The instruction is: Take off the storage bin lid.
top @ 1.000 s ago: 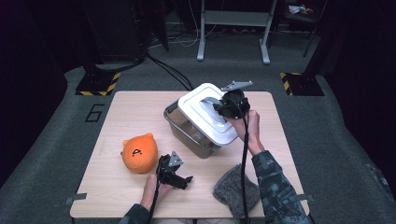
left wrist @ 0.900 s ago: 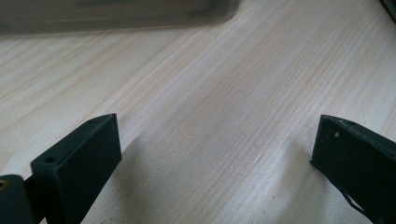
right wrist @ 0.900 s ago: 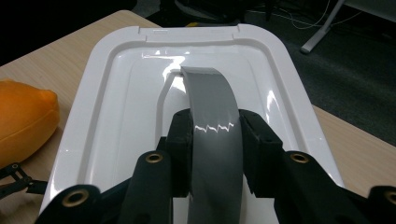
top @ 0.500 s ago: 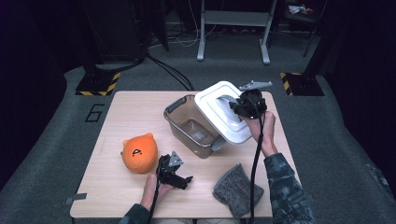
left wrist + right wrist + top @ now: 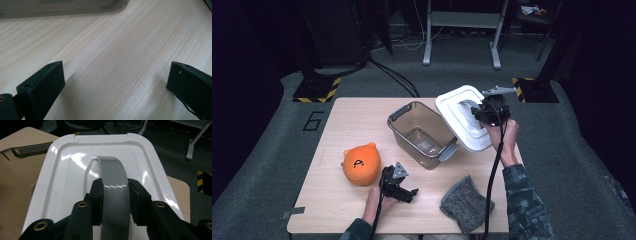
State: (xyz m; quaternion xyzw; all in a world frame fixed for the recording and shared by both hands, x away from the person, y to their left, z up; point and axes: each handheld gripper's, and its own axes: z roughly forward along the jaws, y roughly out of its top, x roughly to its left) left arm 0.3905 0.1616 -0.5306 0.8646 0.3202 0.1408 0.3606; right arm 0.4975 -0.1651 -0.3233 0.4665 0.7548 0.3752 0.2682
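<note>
Seen from the high view, the white lid (image 5: 460, 116) hangs off the right tongs (image 5: 478, 113) beyond the tub (image 5: 422, 135), having travelled rightward off it since a second ago; carried by the handle alone, it could swing or clip the surface (image 5: 337, 130) edge. Left gripper view: left tongs (image 5: 112, 82) gape, empty. Right gripper view: jaws clamp the grey handle (image 5: 115, 187).

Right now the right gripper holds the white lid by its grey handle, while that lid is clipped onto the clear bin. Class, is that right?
Not quite. The right gripper does hold the white lid by its grey handle, but the high view shows the lid lifted off the clear bin, which stands open.
</note>
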